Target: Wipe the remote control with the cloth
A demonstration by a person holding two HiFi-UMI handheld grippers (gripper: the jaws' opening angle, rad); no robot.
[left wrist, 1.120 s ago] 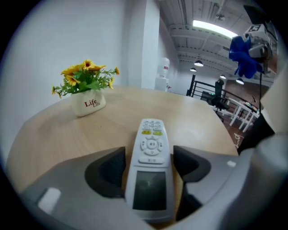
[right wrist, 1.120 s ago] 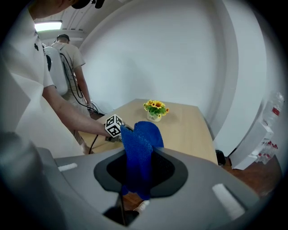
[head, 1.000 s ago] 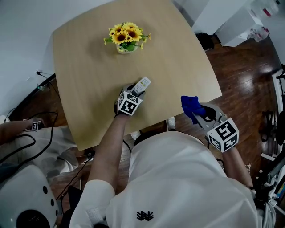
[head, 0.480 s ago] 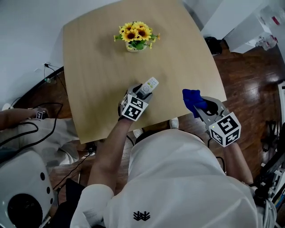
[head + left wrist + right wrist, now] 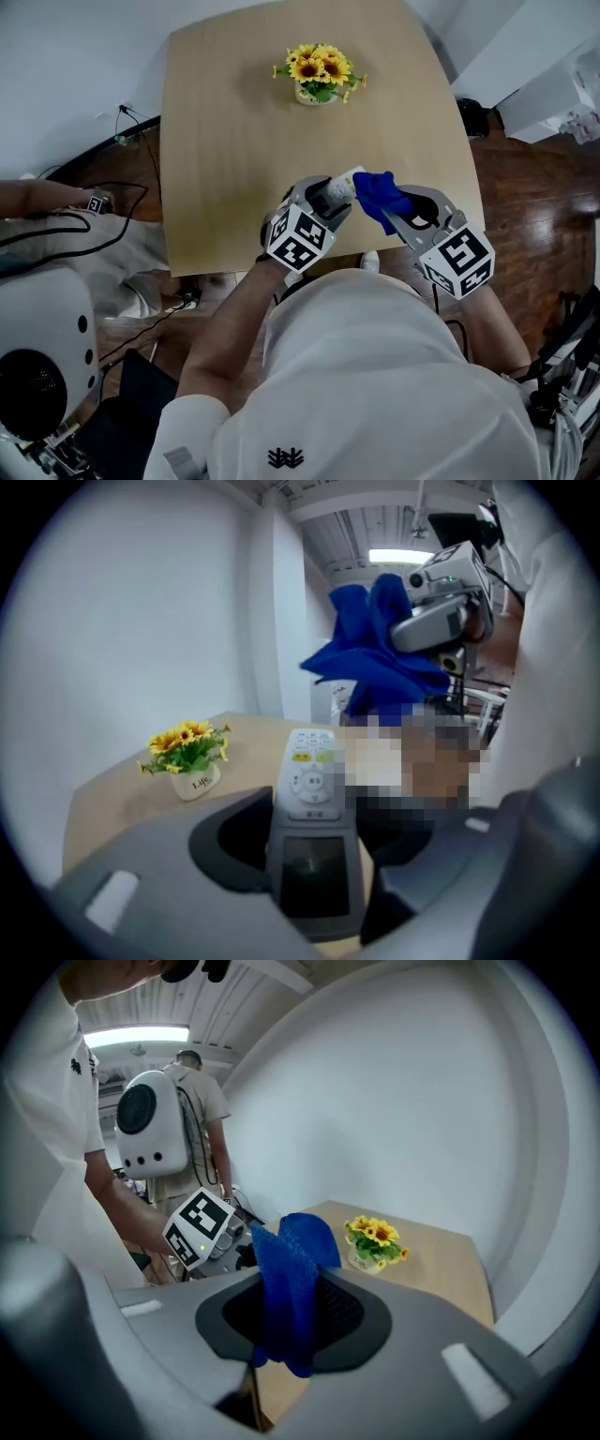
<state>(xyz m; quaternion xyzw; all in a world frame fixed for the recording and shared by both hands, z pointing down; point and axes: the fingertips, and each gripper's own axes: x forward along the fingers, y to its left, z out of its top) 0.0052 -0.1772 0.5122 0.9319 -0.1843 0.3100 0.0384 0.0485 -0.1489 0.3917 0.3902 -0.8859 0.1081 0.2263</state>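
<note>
My left gripper (image 5: 328,199) is shut on a pale remote control (image 5: 343,184), held above the near edge of the wooden table (image 5: 234,141). In the left gripper view the remote control (image 5: 311,799) runs forward between the jaws, buttons up. My right gripper (image 5: 392,208) is shut on a blue cloth (image 5: 377,192), whose folds touch the remote's far end in the head view. The cloth (image 5: 292,1279) hangs from the shut jaws in the right gripper view, and the cloth (image 5: 375,658) shows above the remote in the left gripper view.
A small pot of yellow sunflowers (image 5: 320,73) stands at the table's far side. Cables (image 5: 66,220) trail over the floor at the left, beside white equipment (image 5: 42,356). Another person (image 5: 192,1129) stands behind in the right gripper view. A white cabinet (image 5: 544,66) is at the right.
Both grippers have come together. The right gripper carried the cloth leftward from off the table's corner onto the remote's end. The left gripper lifted the remote toward it.
</note>
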